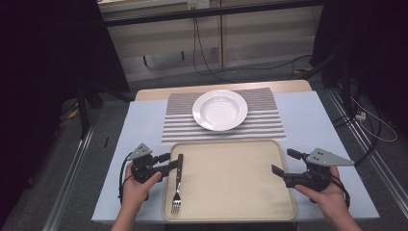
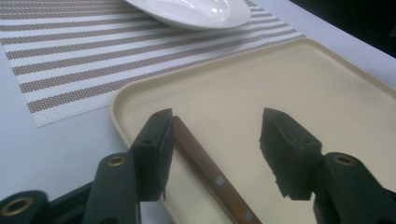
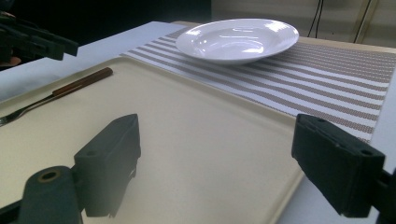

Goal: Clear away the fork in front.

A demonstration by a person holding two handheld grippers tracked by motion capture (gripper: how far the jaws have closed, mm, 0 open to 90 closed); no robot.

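On the beige rectangular plastic tray [image 1: 231, 178], a wood-handled metal fork [image 1: 177, 185] lies along the 9 o'clock edge, the left gripper [image 1: 171, 162] spread wide astride its handle, the right gripper [image 1: 284, 162] gaping empty at 3 o'clock, a white round plate [image 1: 220, 109] at 12.

A lab (floor rails [image 1: 72, 163], loose cables [image 1: 207, 62]).

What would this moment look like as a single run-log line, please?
left gripper: open, astride fork handle | right gripper: open, at tray edge | plate: on striped mat
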